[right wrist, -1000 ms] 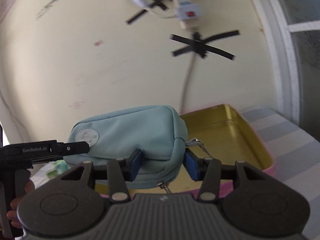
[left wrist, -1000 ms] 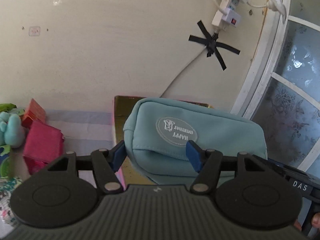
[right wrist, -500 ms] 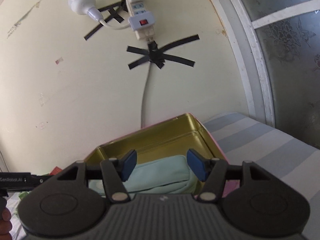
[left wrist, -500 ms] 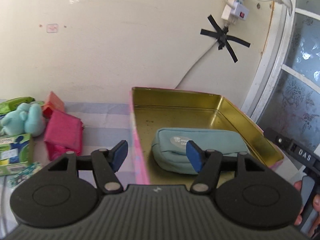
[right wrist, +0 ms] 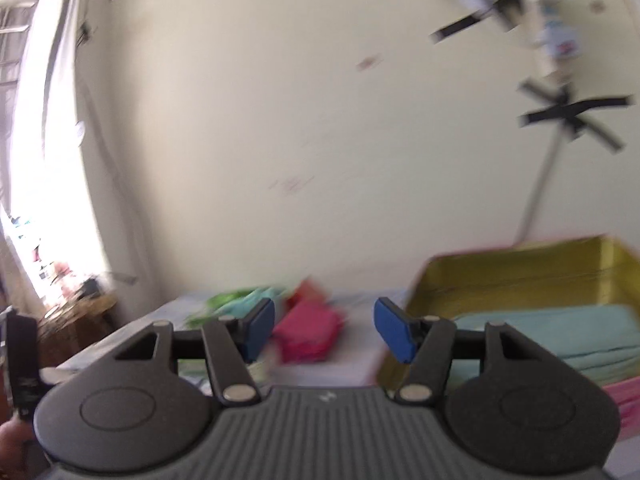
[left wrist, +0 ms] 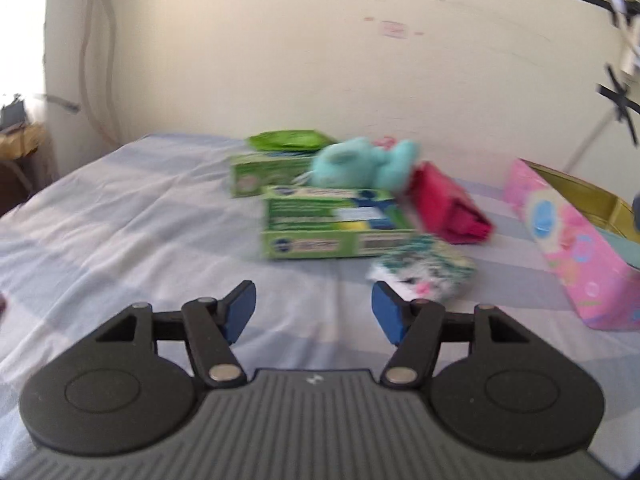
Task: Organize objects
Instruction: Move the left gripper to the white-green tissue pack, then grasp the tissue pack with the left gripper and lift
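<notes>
Inside tin (right wrist: 520, 276), teal pouch (right wrist: 560, 332) lies flat, long axis crosswise; both claws wide open, empty.

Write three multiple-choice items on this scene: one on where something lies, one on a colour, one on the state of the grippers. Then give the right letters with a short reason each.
1. Where does the teal pouch lie?
A. inside the gold-lined tin
B. on the striped bedsheet beside the green boxes
C. between the right gripper's fingers

2. What colour is the outside of the tin?
A. plain white
B. pink with a print
C. black

3. How do the left gripper and right gripper stand?
A. both shut on the pouch
B. left open, right shut
C. both open and empty

Answers:
1 A: the right wrist view shows the pouch resting within the tin's gold walls.
2 B: the left wrist view shows its pink printed side.
3 C: in each view the blue pads stand apart with nothing between them.
</notes>
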`<action>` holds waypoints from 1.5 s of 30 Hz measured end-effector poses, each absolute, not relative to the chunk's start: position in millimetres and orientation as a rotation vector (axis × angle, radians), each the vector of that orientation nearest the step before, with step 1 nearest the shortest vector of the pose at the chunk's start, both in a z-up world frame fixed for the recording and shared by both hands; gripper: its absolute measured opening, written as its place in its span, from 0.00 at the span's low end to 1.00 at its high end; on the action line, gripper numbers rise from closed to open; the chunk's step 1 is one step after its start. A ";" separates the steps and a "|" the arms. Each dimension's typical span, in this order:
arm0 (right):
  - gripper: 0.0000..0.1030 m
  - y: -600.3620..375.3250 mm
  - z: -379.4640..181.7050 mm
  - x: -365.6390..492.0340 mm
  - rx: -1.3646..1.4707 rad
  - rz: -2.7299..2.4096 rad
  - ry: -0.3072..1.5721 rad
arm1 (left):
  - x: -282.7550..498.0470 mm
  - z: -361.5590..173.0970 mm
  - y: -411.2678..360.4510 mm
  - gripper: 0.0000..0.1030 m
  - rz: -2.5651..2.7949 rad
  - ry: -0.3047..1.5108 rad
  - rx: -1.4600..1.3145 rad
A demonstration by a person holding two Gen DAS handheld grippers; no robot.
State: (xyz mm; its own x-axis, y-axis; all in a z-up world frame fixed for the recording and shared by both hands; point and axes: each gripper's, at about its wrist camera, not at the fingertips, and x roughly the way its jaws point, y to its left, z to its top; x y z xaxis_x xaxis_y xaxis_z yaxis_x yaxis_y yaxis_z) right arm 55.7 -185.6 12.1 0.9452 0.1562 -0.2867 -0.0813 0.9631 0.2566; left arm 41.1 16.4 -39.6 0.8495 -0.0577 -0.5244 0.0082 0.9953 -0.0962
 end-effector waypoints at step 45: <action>0.50 -107.1 -24.1 108.3 -0.011 0.254 0.471 | 56.5 19.2 -53.9 0.40 -0.515 0.559 -0.226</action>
State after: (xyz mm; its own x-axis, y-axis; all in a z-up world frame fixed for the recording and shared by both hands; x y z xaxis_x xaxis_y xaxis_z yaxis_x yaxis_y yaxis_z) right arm 108.3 -107.1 -24.1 0.8603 0.2396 -0.4501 -0.2444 0.9685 0.0483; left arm 56.5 -53.9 19.2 0.7257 -0.5226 -0.4474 0.4027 0.8500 -0.3397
